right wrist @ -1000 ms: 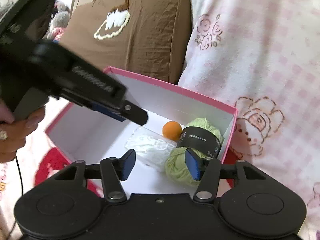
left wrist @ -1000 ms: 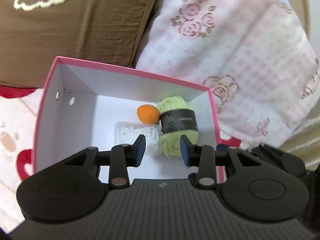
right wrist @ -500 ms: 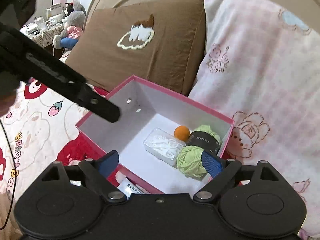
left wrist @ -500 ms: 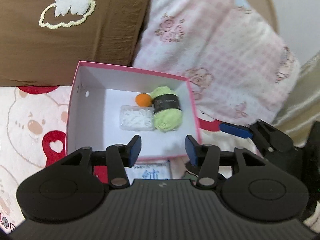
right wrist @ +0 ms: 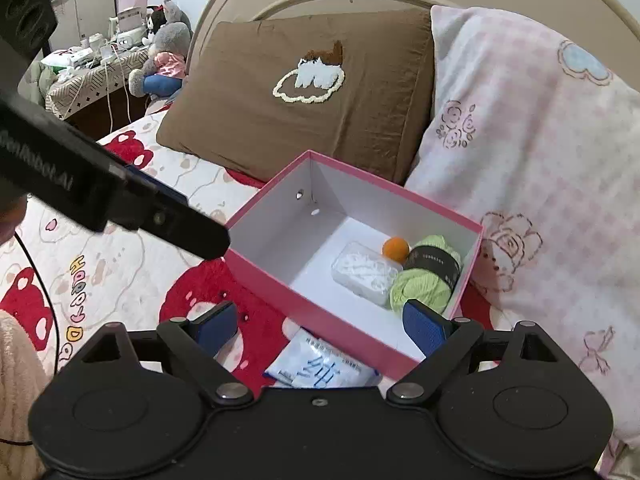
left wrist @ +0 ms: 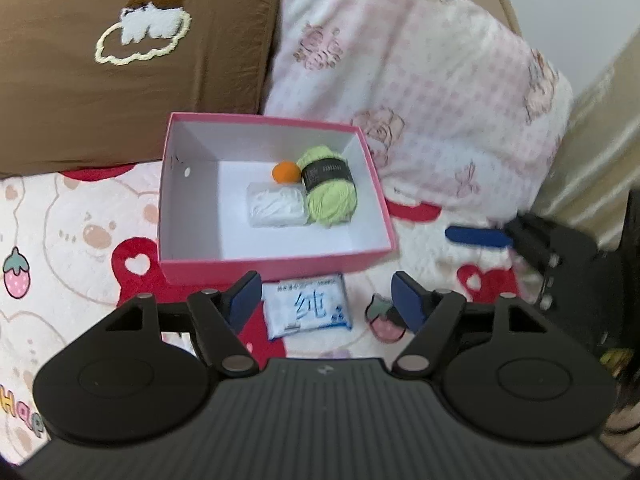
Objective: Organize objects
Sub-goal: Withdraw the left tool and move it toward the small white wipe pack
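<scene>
A pink box [left wrist: 276, 268] [right wrist: 320, 320] sits on the bed. Inside it lie a green yarn ball [left wrist: 330, 196] [right wrist: 424, 288], an orange ball [left wrist: 285, 171] [right wrist: 395, 249] and a clear case of white bits [left wrist: 277, 210] [right wrist: 366, 273]. A white tissue pack [left wrist: 308, 306] [right wrist: 320, 372] lies on the bedspread in front of the box. My left gripper [left wrist: 324, 304] is open and empty, above the pack. My right gripper [right wrist: 320, 328] is open and empty, over the box's near wall; it also shows in the left wrist view [left wrist: 480, 237].
A brown pillow [right wrist: 304, 92] and a pink checked pillow [right wrist: 532, 168] lean behind the box. The bedspread [left wrist: 72, 232] has red and bear prints. A bedside table with plush toys [right wrist: 160, 52] stands far left.
Both grippers have pulled back and up from inside the box and opened wider. The tissue pack in front of the box has come into view.
</scene>
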Demonstrator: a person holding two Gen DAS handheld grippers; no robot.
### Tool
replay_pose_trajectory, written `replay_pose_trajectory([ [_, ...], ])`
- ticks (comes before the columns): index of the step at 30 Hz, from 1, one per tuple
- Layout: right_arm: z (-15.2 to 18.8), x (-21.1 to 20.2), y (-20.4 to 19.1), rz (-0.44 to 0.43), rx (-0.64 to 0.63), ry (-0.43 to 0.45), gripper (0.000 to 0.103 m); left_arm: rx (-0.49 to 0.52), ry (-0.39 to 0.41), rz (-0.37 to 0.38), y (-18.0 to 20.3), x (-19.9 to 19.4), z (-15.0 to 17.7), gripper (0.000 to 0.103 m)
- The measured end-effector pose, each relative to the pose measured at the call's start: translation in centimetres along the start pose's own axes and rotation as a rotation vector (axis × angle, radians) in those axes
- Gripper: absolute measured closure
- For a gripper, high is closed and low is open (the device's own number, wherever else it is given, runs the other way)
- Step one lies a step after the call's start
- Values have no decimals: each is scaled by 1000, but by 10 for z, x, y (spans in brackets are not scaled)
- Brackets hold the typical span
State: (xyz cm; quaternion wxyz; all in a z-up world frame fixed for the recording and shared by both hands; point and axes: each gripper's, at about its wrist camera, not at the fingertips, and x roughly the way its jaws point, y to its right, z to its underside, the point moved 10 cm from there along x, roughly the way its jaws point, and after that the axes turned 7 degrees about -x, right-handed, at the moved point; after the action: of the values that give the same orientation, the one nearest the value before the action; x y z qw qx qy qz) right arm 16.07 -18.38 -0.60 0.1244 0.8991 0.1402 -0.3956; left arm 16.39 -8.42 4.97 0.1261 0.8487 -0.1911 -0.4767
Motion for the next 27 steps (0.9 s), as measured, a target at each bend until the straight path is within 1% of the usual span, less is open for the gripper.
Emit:
replay_pose_trajectory([
  [4,10,-4,-6,7,0,-24,11,-1,-52,42,2,5,22,31],
  [7,25,0,-11,4,-4,-54,11,7,-59,37,1,9,34,29],
  [10,38,6,-13,-12,19,-77,11,-3,-54,30,-5,13,44,27],
  [13,45,7,-16,-23,38,-88,11,-3,1,-26,-19,18,49,26],
  [15,48,7,-21,-32,32,-88,11,-17,-22,-43,-28,25,55,26],
  [18,52,9,-31,-38,-3,-96,11,-47,-48,-25,-40,32,65,25],
  [22,54,15,-45,-64,-32,-109,11,-55,-78,-38,-56,44,78,25],
  [25,54,21,-57,-89,-48,-111,11,-64,-100,-20,-65,48,85,25],
  [27,54,25,-66,-106,-66,-115,11,-74,-99,-15,-69,49,87,25],
])
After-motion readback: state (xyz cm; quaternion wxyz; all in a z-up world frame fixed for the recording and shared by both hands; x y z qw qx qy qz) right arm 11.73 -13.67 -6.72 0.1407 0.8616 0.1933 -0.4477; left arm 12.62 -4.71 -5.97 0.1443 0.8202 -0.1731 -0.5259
